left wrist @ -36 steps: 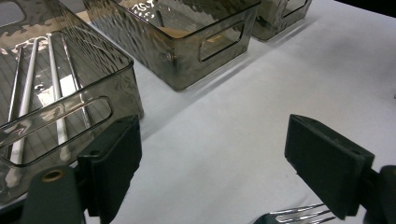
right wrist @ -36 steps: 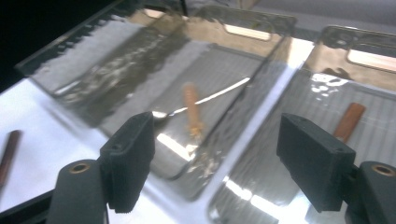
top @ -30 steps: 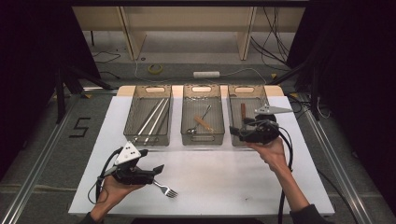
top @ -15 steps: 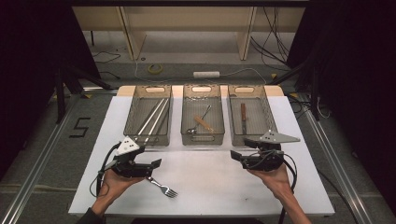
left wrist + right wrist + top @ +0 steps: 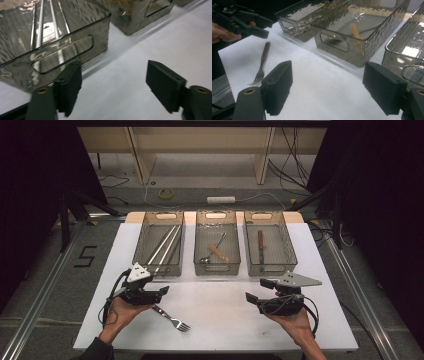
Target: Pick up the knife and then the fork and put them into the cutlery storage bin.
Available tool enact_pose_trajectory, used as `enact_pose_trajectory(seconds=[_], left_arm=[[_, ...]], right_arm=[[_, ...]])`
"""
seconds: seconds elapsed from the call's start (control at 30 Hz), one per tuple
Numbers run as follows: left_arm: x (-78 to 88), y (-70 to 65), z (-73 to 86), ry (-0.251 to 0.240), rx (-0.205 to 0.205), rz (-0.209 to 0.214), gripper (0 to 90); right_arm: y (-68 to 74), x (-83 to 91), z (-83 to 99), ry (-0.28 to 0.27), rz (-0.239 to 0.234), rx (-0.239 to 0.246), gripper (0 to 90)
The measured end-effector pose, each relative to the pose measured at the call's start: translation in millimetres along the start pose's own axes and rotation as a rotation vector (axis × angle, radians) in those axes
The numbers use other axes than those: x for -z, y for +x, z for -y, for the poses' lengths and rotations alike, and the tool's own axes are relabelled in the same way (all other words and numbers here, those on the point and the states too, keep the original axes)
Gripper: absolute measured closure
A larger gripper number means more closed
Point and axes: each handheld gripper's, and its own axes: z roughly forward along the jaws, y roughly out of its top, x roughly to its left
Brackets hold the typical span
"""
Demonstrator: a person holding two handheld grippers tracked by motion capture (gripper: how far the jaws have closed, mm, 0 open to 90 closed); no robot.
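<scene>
Both grippers hovered low over the white table (image 5: pixel 215 320). Left gripper (image 5: pixel 161 291), matte black with ribbed rubbery pads, had just been closing its jaws, yet they stood well apart with nothing between them; in its own view only bare sheet lay in the gap. Right gripper (image 5: pixel 259 290) likewise stood wide and empty, its blocky pads (image 5: pixel 279 87) framing bare table.

A fork (image 5: pixel 171 317) with a dark, perhaps wooden, handle and bright metal tines lay flat just beside the left gripper, apparently untouched. Beyond stood three smoky, ripple-walled plastic bins with cut-out handles: the left bin (image 5: pixel 160 267) held slim metal rods, the middle bin (image 5: pixel 217 267) a spoon and a tan stick, the right bin (image 5: pixel 267 265) a dark-handled utensil.
</scene>
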Motion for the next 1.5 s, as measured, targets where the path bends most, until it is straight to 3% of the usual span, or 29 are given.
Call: enact_pose_trajectory(seconds=[0.13,0.3,0.53,0.67,1.5], left_arm=[[-1.8,3.2,0.8,0.035,0.006,0.0,48.6],[-5.8,6.9,2.5,0.122,-0.006,-0.013,72.6],[-11.7,10.7,5.3,0.213,0.001,-0.028,87.2],[-14.8,12.6,7.9,0.265,-0.003,-0.04,88.6],[-15.8,18.4,18.1,0.405,-0.003,-0.047,88.8]], right_arm=[[2.8,-0.5,2.6,0.013,-0.006,0.007,25.5],[6.3,-0.1,4.2,0.021,-0.012,0.011,26.1],[9.1,0.8,6.2,0.029,-0.017,0.016,26.2],[10.2,1.6,7.0,0.028,-0.021,0.013,26.3],[11.2,2.7,7.6,0.032,-0.028,0.014,27.2]])
